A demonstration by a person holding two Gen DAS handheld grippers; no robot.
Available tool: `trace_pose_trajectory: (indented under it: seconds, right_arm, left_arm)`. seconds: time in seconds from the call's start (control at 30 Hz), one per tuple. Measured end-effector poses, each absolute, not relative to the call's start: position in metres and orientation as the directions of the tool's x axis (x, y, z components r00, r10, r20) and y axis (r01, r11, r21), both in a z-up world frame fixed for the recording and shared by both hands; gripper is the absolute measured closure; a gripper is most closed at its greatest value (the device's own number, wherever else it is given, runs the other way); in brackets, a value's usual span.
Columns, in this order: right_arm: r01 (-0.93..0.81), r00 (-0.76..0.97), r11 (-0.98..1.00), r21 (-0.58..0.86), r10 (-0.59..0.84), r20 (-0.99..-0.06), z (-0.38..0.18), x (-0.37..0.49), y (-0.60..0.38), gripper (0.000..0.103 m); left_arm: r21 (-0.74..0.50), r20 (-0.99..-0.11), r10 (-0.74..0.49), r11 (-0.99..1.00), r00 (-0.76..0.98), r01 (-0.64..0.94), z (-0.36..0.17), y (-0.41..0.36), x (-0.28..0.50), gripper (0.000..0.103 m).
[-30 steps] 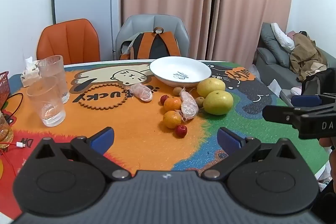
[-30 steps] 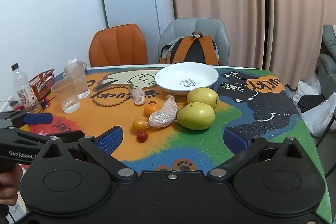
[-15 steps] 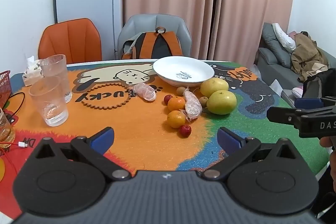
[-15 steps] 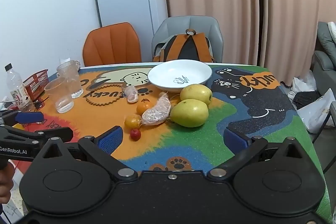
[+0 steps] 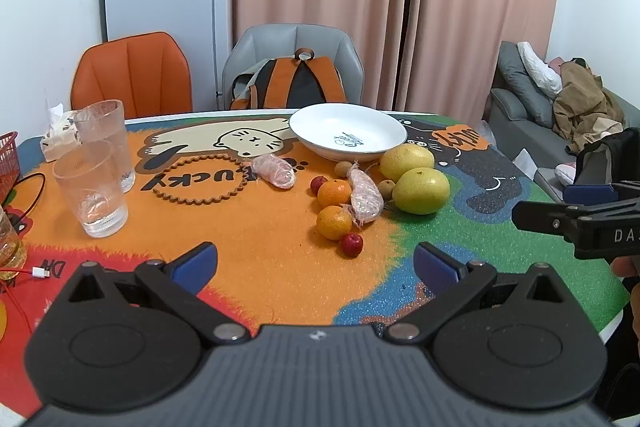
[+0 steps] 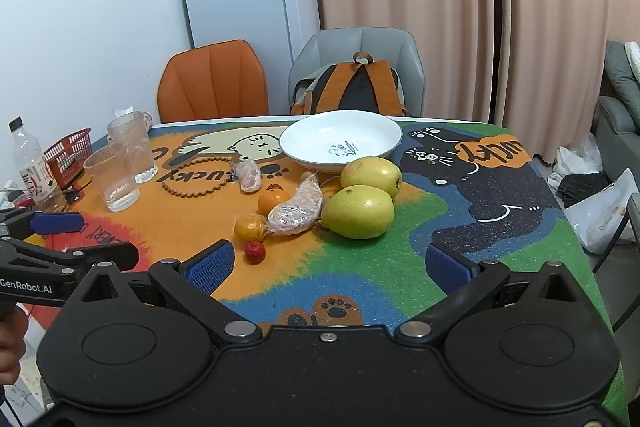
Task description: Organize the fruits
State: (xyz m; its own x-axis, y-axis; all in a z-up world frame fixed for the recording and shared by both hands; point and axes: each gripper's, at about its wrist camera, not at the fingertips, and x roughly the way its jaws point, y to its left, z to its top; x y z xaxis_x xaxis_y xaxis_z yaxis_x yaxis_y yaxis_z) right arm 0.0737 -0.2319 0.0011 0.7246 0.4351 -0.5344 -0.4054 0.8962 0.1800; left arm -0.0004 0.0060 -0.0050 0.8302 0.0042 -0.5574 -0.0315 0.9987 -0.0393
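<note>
White and bare, the plate [image 5: 347,137] sits at twelve o'clock on the bright cartoon mat [image 5: 248,227], and all the fruit lies on the mat just in front of it. Two big yellow-green citrus [image 5: 421,190] touch each other at one o'clock. Two small oranges [image 5: 334,222] sit to their left, with a netted packet [image 5: 364,199] lying between the two groups. A little red fruit [image 5: 352,244] rests nearest the camera, just beside the front orange. A second netted packet [image 5: 274,171] lies apart at eleven o'clock. Small brownish fruits [image 5: 386,186] peek out by the citrus, possibly longans, too small to be sure. The left gripper [image 5: 316,263] hangs above the near edge, jaws spread wide, holding nothing. The right gripper [image 6: 326,265] is likewise agape and unloaded at five o'clock. Two clear tumblers [image 5: 93,187] stand at nine o'clock.
</note>
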Motion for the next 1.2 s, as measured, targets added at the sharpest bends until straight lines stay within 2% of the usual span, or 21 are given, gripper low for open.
trace_pose_trajectory:
  seconds: [1.2]
  right_arm:
    - [-0.422,0.719,0.888,0.183,0.451,-0.529,0.0047,0.0728,-0.2344,0.000]
  left_arm:
    - [-0.033,-0.560,0.003,0.999,0.828,-0.026,-0.0080,0.0047,0.0000,0.000]
